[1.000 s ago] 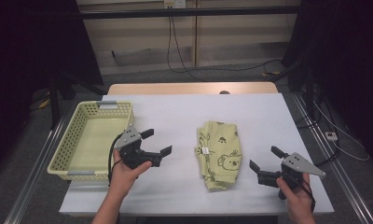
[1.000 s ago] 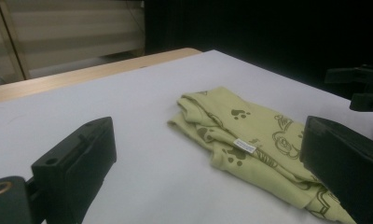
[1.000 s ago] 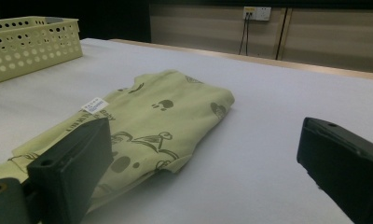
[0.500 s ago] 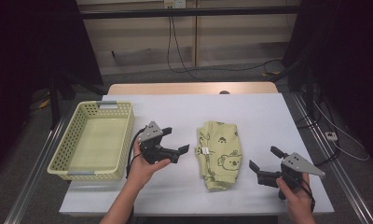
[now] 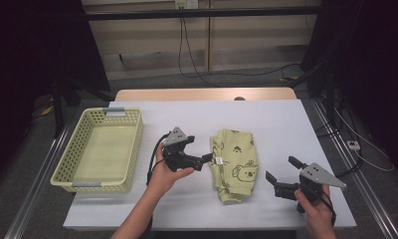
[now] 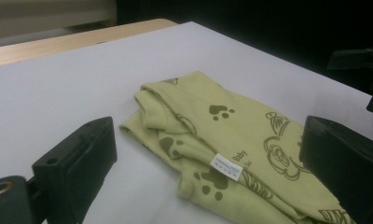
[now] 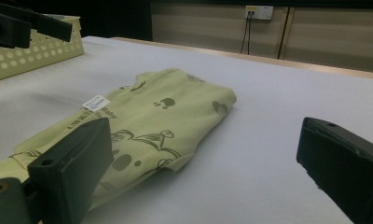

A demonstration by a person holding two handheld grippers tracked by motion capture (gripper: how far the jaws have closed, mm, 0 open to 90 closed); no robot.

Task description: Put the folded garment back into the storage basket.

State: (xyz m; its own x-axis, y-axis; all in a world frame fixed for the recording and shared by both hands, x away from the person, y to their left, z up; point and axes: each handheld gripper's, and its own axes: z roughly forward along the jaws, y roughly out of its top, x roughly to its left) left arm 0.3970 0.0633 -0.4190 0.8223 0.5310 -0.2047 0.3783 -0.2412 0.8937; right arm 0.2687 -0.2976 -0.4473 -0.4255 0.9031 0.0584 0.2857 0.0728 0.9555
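While the folded pale-green printed baby garment (image 5: pixel 233 164) lies at the middle of the white table (image 5: pixel 266 119), the left gripper (image 5: pixel 199 150) has moved from beside the yellow perforated plastic basket (image 5: pixel 77 149) to the garment's left edge, jaws spread wide either side of its white label (image 6: pixel 226 166). The right gripper (image 5: pixel 282 177) stays just right of the garment, likewise released and holding nothing.

Folded pale-green cotton baby garment (image 5: pixel 234 164) with brown paw and bear prints is laid flat on the white desk (image 5: pixel 266 124), right of centre. White label (image 6: pixel 227 166) is seen near its left edge.
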